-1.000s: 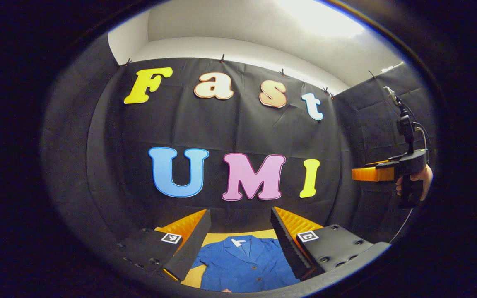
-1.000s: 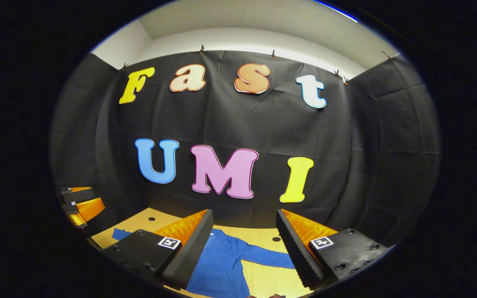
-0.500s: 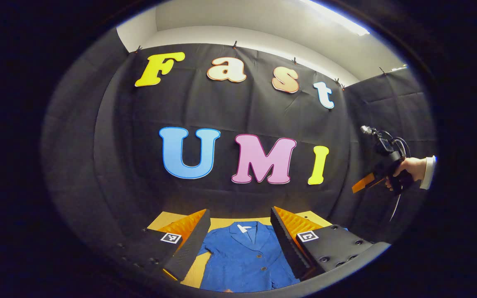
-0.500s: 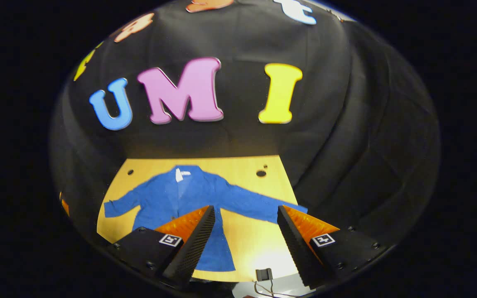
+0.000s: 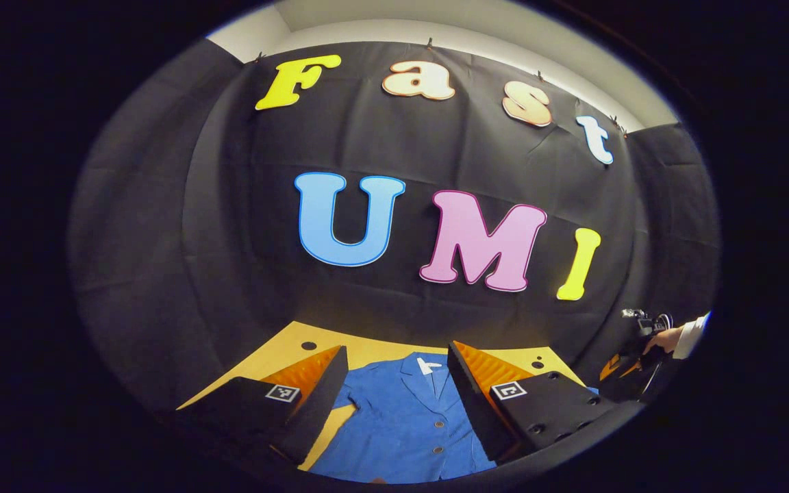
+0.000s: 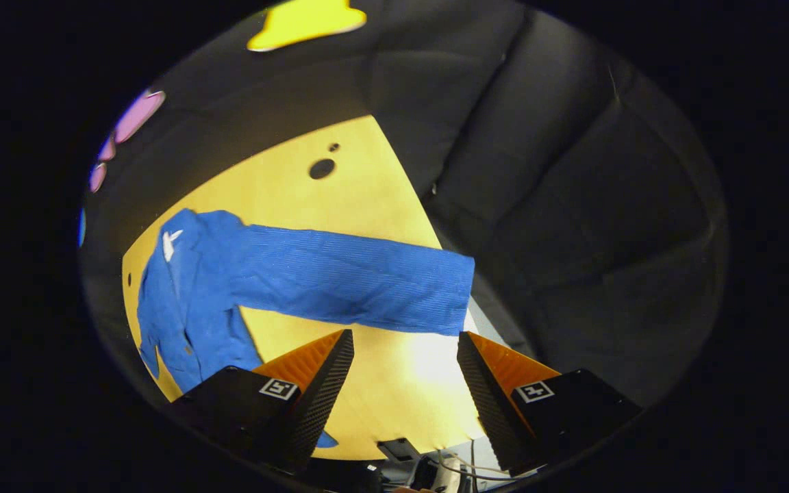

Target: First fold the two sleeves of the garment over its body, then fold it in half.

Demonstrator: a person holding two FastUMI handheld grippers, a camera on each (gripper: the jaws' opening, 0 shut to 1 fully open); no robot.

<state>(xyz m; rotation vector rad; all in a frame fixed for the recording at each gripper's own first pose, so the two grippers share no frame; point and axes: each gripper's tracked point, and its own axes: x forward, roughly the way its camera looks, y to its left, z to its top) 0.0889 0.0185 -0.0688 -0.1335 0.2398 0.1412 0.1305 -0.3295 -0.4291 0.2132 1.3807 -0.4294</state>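
Observation:
A blue buttoned jacket (image 5: 405, 421) lies flat on the yellow table (image 5: 285, 352), collar toward the booth wall. My left gripper (image 5: 394, 394) hovers open above its chest. In the right gripper view one long sleeve (image 6: 360, 281) stretches out from the jacket body (image 6: 182, 301) toward the table's right edge. My right gripper (image 6: 405, 370) is open above the bare table (image 6: 312, 198), just short of the sleeve's cuff (image 6: 459, 294). The left gripper view also catches the right gripper (image 5: 624, 373) far off at the right, held by a hand (image 5: 661, 339) with a white cuff.
The black cloth wall closes the table's far and right sides. Round holes (image 6: 321, 168) sit in the tabletop near its far corner. Cables and a small black clamp (image 6: 401, 448) hang at the table's near edge.
The right gripper has swung down and rightward, from facing the wall to looking onto the sleeve end. The left gripper has tilted down a little over the jacket.

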